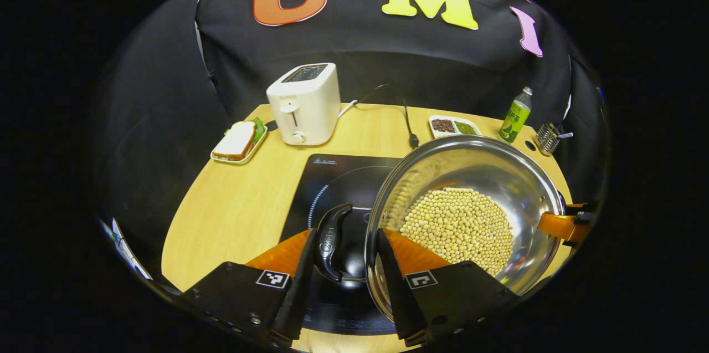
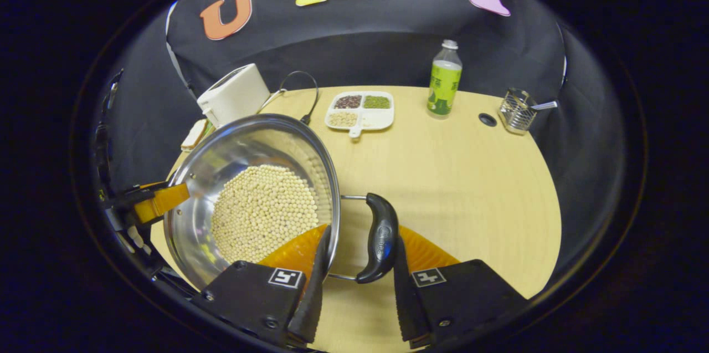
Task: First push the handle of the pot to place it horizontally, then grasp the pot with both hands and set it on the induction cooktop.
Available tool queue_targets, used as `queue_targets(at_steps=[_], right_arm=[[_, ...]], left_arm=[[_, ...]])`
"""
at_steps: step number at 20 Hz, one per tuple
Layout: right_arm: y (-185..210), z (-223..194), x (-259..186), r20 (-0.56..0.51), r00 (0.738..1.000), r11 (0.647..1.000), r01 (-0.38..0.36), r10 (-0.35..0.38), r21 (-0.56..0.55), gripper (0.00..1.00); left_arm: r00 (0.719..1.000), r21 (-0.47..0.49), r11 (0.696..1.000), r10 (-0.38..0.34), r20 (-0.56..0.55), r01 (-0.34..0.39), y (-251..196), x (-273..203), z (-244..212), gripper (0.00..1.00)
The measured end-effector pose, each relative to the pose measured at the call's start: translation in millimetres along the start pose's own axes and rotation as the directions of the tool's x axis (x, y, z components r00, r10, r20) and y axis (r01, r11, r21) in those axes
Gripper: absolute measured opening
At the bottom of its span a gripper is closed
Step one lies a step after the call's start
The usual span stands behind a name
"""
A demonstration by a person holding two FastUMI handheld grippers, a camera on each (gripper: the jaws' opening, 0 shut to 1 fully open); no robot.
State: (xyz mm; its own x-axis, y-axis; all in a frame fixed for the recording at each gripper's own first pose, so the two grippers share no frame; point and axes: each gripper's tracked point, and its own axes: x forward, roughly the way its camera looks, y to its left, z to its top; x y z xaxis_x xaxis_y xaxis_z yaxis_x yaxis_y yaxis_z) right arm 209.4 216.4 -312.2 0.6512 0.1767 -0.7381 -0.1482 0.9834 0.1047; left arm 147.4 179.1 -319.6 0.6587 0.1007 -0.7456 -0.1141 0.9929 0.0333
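Left gripper view: your left gripper (image 1: 343,275) fingers bracket the pot's left handle (image 1: 332,242), w/ a gap showing; clamp can't be confirmed. Right gripper (image 2: 357,278), same at right handle (image 2: 379,236). Pot (image 1: 471,175) tilted, hanging above the induction cooktop (image 1: 338,175) near the surface's front edge. Risk: loose handles slip, beans (image 1: 457,225) spill.

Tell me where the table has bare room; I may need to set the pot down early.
Widest bare wood lies right of the pot, bounded by the divided dish, bottle and wire holder. Another patch sits between the sandwich plate and cooktop. The toaster corner is crowded.
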Motion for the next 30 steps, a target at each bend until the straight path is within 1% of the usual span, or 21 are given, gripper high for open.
queue_targets(at_steps=[5,11,20,23,25,27,30], right_arm=[[39,2,13,-0.019,1.0,1.0,-0.012,0.012,-0.004,0.55],[62,5,26,-0.04,0.999,1.0,-0.009,0.009,0.006,0.55],[78,5,39,-0.061,0.998,1.0,0.006,-0.006,-0.005,0.55],[80,5,41,-0.062,0.998,1.0,0.002,-0.002,0.001,0.55],[80,6,41,-0.048,0.999,1.0,-0.004,0.005,0.017,0.56],[79,8,42,-0.019,1.0,1.0,-0.007,0.007,0.01,0.57],[80,7,44,0.007,1.0,0.999,-0.02,0.02,0.027,0.6]], left_arm=[[1.0,0.005,1.0,0.017,-0.011,-0.017,38,8,1,0.61],[1.0,0.019,1.0,0.018,-0.022,-0.017,61,21,7,0.61],[0.999,0.011,0.999,0.038,-0.03,-0.038,77,34,6,0.61],[0.999,0.022,0.999,0.038,-0.024,-0.038,78,36,6,0.61],[0.999,0.029,0.999,0.039,-0.009,-0.039,78,34,7,0.61],[0.999,0.045,0.998,0.035,-0.002,-0.035,78,34,5,0.61],[0.999,0.036,0.999,0.03,0.03,-0.031,79,34,6,0.61]])
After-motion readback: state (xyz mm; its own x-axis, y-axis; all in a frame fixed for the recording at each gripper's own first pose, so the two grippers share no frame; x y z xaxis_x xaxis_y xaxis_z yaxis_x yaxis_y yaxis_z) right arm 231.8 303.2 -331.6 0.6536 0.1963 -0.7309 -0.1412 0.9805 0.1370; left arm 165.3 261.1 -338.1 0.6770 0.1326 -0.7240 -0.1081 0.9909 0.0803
